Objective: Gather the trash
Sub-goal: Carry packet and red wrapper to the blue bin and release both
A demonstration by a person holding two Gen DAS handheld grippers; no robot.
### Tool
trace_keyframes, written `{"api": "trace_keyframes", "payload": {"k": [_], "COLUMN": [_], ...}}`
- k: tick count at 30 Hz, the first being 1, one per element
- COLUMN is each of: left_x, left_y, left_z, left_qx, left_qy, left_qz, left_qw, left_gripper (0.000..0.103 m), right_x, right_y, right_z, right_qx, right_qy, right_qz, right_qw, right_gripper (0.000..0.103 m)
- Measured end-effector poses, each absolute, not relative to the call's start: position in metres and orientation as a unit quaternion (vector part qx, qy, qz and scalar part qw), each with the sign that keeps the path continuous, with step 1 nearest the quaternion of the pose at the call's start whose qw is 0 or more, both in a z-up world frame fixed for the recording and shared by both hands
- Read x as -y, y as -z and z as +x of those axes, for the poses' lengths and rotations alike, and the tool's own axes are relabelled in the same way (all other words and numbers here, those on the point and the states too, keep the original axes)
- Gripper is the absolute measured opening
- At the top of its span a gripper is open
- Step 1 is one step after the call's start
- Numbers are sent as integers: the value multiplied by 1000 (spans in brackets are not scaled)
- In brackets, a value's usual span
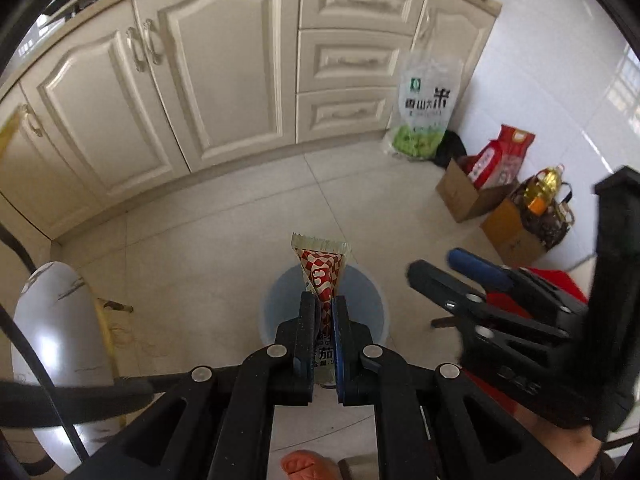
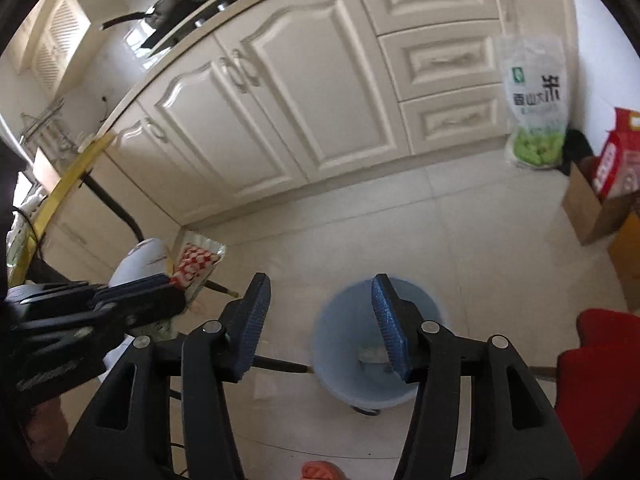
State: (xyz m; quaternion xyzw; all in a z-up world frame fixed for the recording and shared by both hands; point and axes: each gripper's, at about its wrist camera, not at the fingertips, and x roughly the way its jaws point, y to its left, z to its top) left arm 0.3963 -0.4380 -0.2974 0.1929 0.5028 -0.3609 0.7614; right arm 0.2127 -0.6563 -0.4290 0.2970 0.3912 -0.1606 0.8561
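The left gripper (image 1: 323,306) pinches a red-and-white wrapper (image 1: 322,270) between its two fingers, which press on it from both sides. From the left camera the wrapper stands upright right over the mouth of the blue bin (image 1: 362,300) on the floor. From the right camera the same wrapper (image 2: 196,262) looks to be off to the left of the bin (image 2: 340,328), so I cannot tell if it is truly above the opening or only beside it.

The right gripper (image 2: 320,320) has its fingers spread wide, and there is nothing between them. It hangs above the bin, near its left partner.

Inside the bin I can see something pale at the bottom (image 2: 370,354), perhaps a piece of trash already thrown in, but it is too blurred to be sure.

So, as I judge it, this piece is picked up and carried to the bin, but not yet dropped. What is left is to open the fingers over the bin. On the tile floor (image 1: 220,220) near the bin I see no other loose trash.
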Motion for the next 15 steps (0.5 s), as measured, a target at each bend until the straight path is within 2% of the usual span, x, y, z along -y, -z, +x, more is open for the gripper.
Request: {"api": "trace_keyframes", "payload": {"k": [3, 6, 7, 8, 10, 15], "left_x": [463, 478, 480, 483, 481, 458], "left_y": [315, 322, 322, 321, 315, 287], "left_z": [405, 405, 403, 400, 390, 367], "left_qx": [-506, -503, -499, -494, -485, -474], "left_qy": [357, 347, 341, 336, 330, 330], "left_qz": [202, 210, 212, 214, 206, 178], "left_qw": [759, 763, 768, 773, 783, 797], "left_gripper": [6, 15, 25, 43, 69, 70], "right_x": [665, 668, 668, 668, 666, 654], "right_y": [429, 424, 423, 419, 412, 382], "right_z": [204, 197, 197, 195, 191, 176], "right_qx": [-388, -381, -380, -377, -372, -350], "right_qy": [171, 176, 176, 179, 180, 185], "right_qz": [300, 302, 302, 301, 300, 296], "right_qw": [855, 856, 856, 857, 860, 869], "right_gripper": [56, 58, 59, 59, 59, 60]}}
